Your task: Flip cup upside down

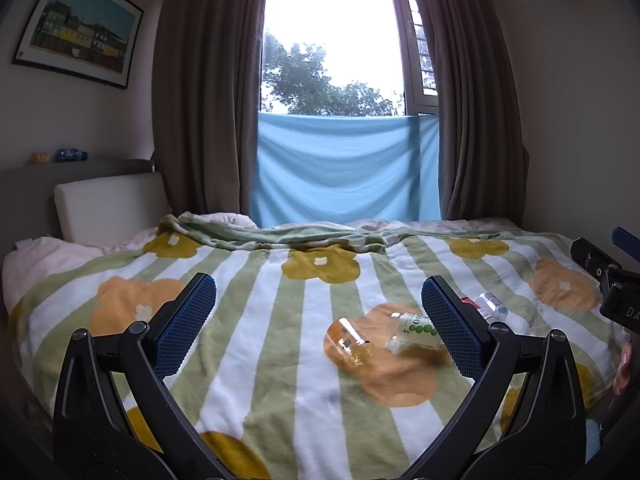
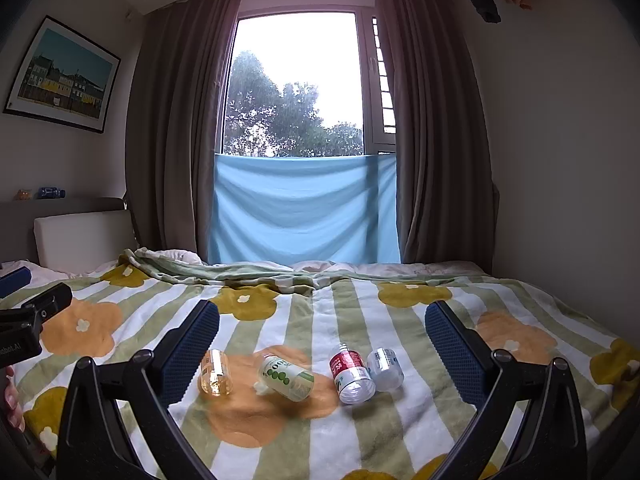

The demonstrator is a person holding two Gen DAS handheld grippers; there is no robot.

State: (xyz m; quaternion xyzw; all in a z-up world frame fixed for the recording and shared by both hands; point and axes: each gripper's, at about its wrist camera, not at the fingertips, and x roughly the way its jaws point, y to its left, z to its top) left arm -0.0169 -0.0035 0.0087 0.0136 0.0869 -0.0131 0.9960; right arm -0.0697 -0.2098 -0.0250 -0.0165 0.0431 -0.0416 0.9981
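Note:
Several small plastic bottles lie on their sides on the striped flower blanket [image 2: 320, 420]: an amber one [image 2: 216, 374], a white one with green dots [image 2: 286, 378], a red-labelled one [image 2: 352, 374] and a clear one [image 2: 385, 369]. No cup shows as such. In the left wrist view the amber bottle [image 1: 350, 342] and the green-dotted bottle [image 1: 414, 332] lie between the fingers, toward the right finger. My left gripper [image 1: 318, 320] is open and empty above the bed. My right gripper [image 2: 322, 346] is open and empty, with the bottles lying between its fingers further ahead.
The bed fills the foreground, with a white headboard cushion [image 1: 108, 208] at the left. A window with brown curtains [image 2: 172, 140] and a blue cloth [image 2: 304, 208] stands behind the bed. The other gripper shows at the frame edges [image 1: 608, 280] [image 2: 28, 320].

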